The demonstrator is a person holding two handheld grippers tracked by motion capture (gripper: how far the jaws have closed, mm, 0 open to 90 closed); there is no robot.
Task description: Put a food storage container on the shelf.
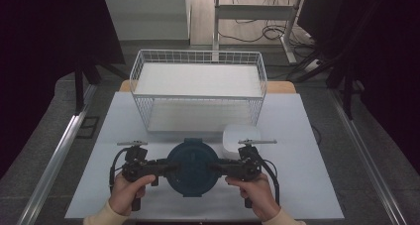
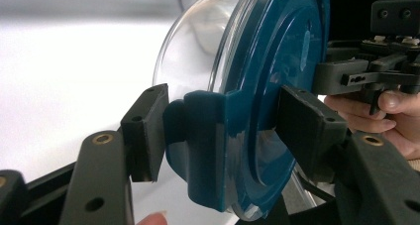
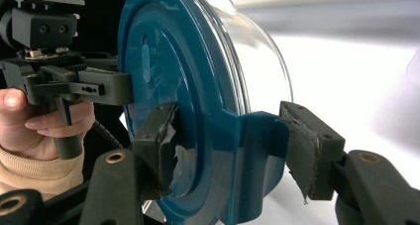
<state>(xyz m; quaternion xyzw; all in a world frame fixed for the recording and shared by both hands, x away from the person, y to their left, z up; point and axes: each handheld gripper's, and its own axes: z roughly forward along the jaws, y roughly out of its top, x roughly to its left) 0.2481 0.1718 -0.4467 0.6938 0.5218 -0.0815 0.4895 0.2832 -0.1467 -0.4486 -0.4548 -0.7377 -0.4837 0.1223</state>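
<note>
A round glass container [image 1: 192, 167] with a dark teal clip lid hangs between the two grippers near the table's front edge. My left gripper [image 1: 166, 168] grips its left side and my right gripper [image 1: 218, 168] its right side. In the left gripper view the jaws of the left gripper [image 2: 223, 131] are shut across a lid clip [image 2: 198, 145], one pad on the lid's top and one under the rim. The right gripper [image 3: 233, 145] clamps the opposite clip [image 3: 257, 160] the same way. The clear bowl [image 2: 193, 41] bulges away from the lid.
A white wire basket [image 1: 198, 61] with a pale liner stands at the back of the white table [image 1: 307, 185]. A small white rounded box [image 1: 240, 136] lies just in front of the basket, behind the right gripper. Metal rails run along both table sides.
</note>
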